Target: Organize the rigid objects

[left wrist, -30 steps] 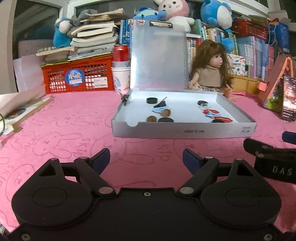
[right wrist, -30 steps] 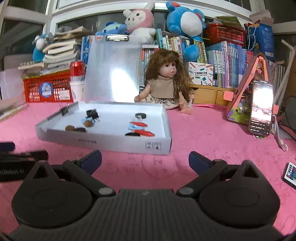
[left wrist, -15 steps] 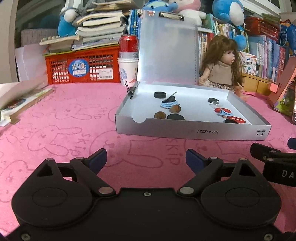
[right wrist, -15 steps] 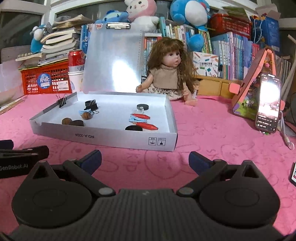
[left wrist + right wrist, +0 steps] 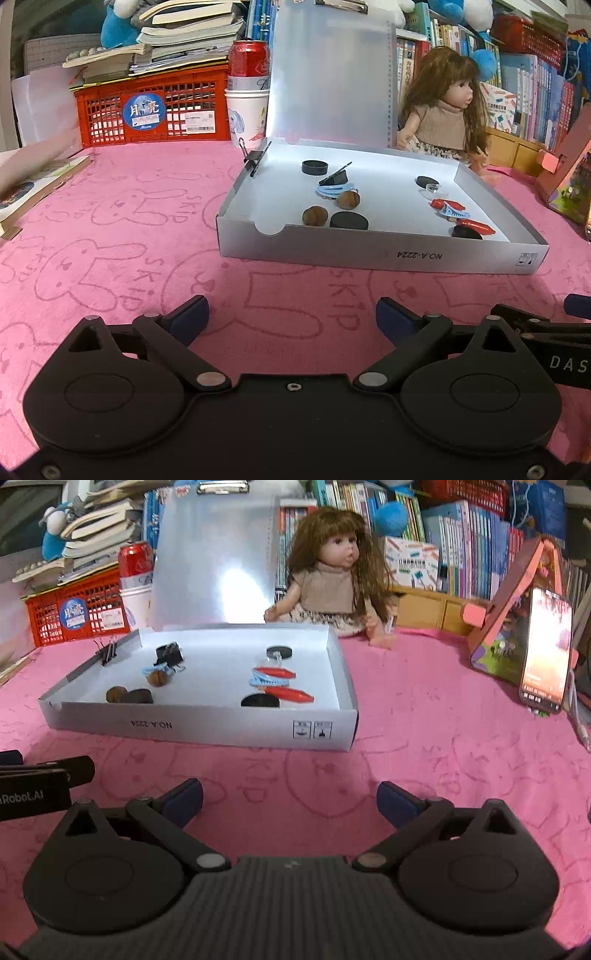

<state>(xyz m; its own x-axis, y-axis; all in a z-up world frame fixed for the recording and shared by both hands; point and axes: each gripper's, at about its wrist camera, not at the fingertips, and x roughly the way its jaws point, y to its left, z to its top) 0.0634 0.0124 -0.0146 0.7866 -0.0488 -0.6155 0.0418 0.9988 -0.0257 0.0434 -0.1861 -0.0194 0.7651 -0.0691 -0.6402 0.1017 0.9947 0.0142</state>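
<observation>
You held both grippers wide and empty, the left gripper having just been opening, the right gripper beside it. The small objects lay in the white box just beyond, its long side facing you; the walnuts sat nearer your left.

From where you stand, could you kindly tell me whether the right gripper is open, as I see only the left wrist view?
Observer: Yes, the right gripper is open with nothing in its jaws, above the pink bunny-print cloth, short of the shallow white cardboard box.
Operator: Thank you. Is anything standing to the right of that box?
Observer: A smartphone with a lit screen leans against a pink house-shaped stand.
Operator: Is there a loose cable nearby?
Observer: A thin white cable lies on the cloth beside the smartphone.
</observation>
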